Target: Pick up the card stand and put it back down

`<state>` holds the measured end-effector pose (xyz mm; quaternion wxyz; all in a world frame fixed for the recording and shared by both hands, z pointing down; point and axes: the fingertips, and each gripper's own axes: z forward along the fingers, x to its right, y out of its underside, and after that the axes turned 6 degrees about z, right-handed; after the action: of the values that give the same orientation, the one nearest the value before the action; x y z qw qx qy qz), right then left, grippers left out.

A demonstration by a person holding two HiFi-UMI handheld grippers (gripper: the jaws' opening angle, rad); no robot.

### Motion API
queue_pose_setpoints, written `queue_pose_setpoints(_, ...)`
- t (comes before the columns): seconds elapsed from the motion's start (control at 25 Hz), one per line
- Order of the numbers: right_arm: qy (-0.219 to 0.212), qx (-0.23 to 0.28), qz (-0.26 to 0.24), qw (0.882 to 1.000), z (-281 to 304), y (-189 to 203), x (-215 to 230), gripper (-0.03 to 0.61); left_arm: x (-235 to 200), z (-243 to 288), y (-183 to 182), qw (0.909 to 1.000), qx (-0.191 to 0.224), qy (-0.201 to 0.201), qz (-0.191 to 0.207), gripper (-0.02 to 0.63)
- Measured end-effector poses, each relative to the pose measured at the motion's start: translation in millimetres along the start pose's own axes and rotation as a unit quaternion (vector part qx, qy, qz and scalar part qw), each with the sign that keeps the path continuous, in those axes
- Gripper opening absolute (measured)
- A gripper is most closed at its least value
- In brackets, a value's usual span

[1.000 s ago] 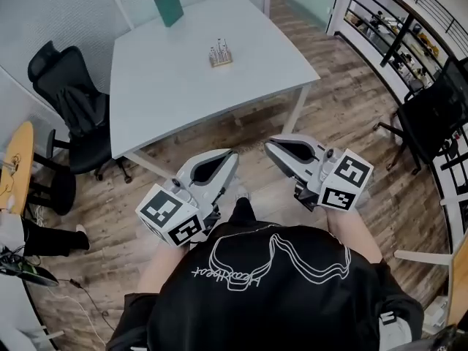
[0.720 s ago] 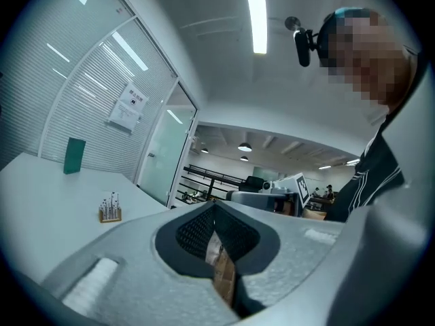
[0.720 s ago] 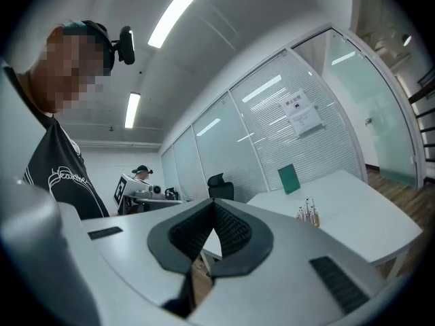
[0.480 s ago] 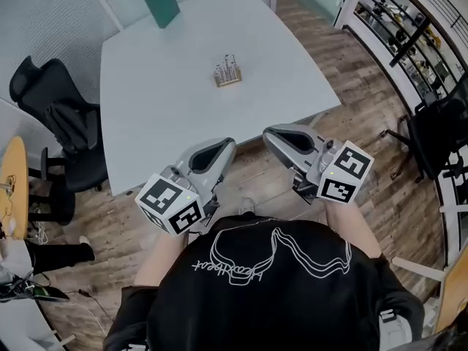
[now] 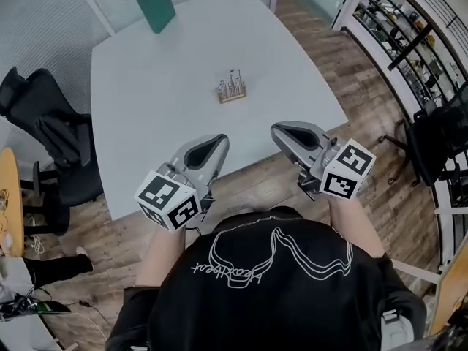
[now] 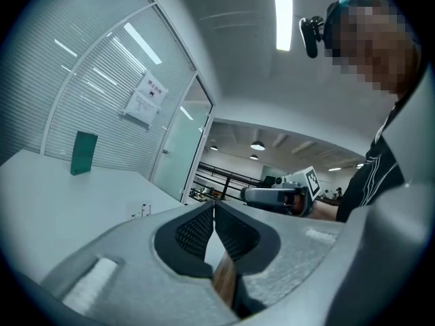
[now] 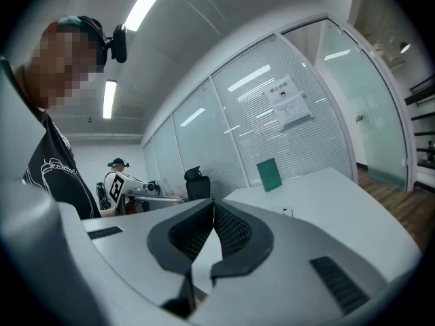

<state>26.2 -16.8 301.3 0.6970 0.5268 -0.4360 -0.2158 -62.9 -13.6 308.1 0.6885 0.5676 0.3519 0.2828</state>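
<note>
The card stand (image 5: 232, 89), a small wooden base with thin metal clips, stands near the middle of the white table (image 5: 146, 108). It shows tiny in the left gripper view (image 6: 141, 211) and in the right gripper view (image 7: 288, 213). My left gripper (image 5: 216, 142) hovers over the table's near edge, shut and empty. My right gripper (image 5: 280, 131) is beside it, just over the near edge, also shut with nothing between its pads. Both point toward the stand and are well short of it.
A green book (image 5: 156, 6) stands upright at the table's far side. A black office chair (image 5: 51, 141) is at the left of the table, another (image 5: 439, 134) at the right. Glass walls bound the room behind the table. Wooden floor surrounds it.
The table and card stand have come closer in the head view; both grippers, once over the floor, now reach the table's near edge. Their jaws stayed shut.
</note>
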Motion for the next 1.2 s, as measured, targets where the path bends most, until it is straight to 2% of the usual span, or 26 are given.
queue_pose_setpoints(0.16, 0.009, -0.01, 0.02, 1.0, 10.7, 6.4, 29.8, 0.009, -27.1, 10.5, 13.2, 0.9997, -0.009, -0.018, -0.014, 0.014)
queue_pose_setpoints(0.32, 0.013, -0.02, 0.045, 0.999, 25.2, 12.4, 62.8, 0.026, -59.0, 27.0, 27.1, 0.998, -0.017, -0.054, -0.028, 0.015)
queue_pose_setpoints(0.56, 0.0, -0.034, 0.082, 0.996, 55.9, 13.4, 117.1, 0.061, -103.7, 58.2, 41.9, 0.9954, -0.041, -0.076, -0.04, 0.017)
queue_pose_setpoints(0.68, 0.002, -0.054, 0.088, 0.995, 72.8, 16.4, 143.8, 0.075, -128.0, 72.2, 49.5, 0.9928, -0.059, -0.095, -0.044, 0.057)
queue_pose_setpoints(0.8, 0.006, -0.086, 0.083, 0.993, 86.0, 27.4, 168.0, 0.101, -147.1, 89.1, 62.3, 0.9897, -0.08, -0.104, -0.057, 0.105)
queue_pose_setpoints(0.96, 0.01, -0.123, 0.066, 0.99, 101.1, 40.0, 199.3, 0.146, -167.6, 111.0, 76.6, 0.9876, -0.096, -0.106, -0.065, 0.134)
queue_pose_setpoints(1.08, 0.016, -0.148, 0.028, 0.988, 117.1, 51.8, 216.6, 0.161, -185.5, 118.4, 91.3, 0.9863, -0.112, -0.103, -0.064, 0.153)
queue_pose_setpoints(1.2, 0.021, -0.182, -0.031, 0.983, 130.0, 70.5, 231.9, 0.166, -199.6, 125.4, 110.2, 0.984, -0.13, -0.099, -0.071, 0.155)
